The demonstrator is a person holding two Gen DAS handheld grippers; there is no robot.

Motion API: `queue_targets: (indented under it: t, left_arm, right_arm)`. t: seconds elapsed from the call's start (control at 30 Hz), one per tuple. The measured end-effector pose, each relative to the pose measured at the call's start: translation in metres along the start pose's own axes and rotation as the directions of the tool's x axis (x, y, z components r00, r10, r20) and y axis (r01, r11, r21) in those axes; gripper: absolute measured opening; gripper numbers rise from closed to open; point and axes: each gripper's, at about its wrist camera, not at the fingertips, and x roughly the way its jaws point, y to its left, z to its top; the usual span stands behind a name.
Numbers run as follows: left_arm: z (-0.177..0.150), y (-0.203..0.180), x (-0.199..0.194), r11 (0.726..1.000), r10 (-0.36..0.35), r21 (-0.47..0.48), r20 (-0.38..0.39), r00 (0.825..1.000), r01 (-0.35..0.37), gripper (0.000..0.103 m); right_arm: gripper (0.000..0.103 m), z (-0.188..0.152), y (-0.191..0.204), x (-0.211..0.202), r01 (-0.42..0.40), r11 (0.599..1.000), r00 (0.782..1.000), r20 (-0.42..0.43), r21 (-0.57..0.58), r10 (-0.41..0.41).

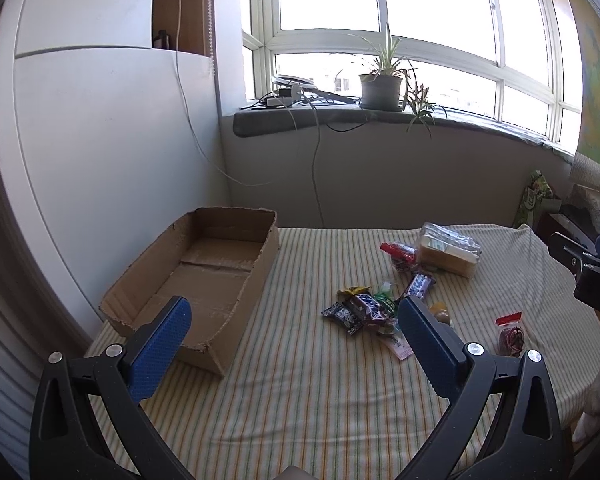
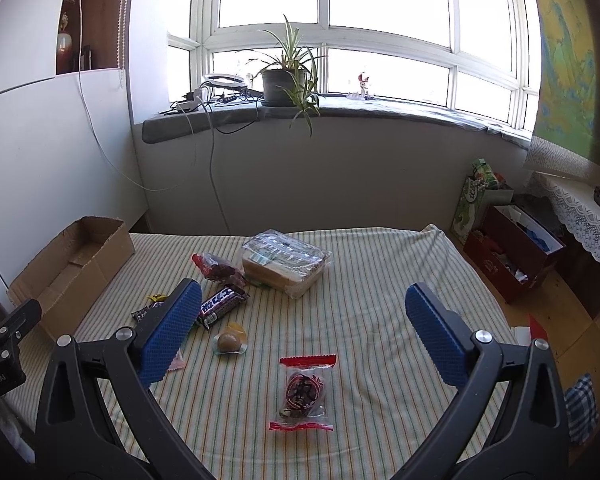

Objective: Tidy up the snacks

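I hold both grippers, left (image 1: pixel 294 322) and right (image 2: pixel 303 310), with jaws spread and empty above the striped tabletop (image 2: pixel 380 300). The box (image 1: pixel 220 256) at left is empty. All snacks (image 1: pixel 370 306) lie scattered, so sorting hasn't begun.

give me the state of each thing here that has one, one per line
cardboard box: open, empty
left gripper: open, holding nothing
right gripper: open, holding nothing
bread pack: sealed, lying flat
red-edged snack packet: sealed, flat on cloth
dark candy bar: wrapped
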Motion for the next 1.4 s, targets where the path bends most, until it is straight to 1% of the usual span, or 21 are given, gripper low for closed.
queue_targets:
  t: [0.93,1.4]
  left_arm:
    - [0.0014,-0.0008,-0.0025,1.000,-0.010,0.007,0.011,1.000,0.010,0.102]
    - [-0.0019,-0.0025,0.0024,1.000,-0.024,0.011,-0.006,1.000,0.024,0.102]
  right_arm:
    - [0.103,0.0019,0.0024,-0.0015,0.000,1.000,1.000,-0.006,-0.010,0.000]
    - [0.103,-0.0004,0.0036,0.0023,-0.004,1.000,1.000,-0.024,-0.020,0.003]
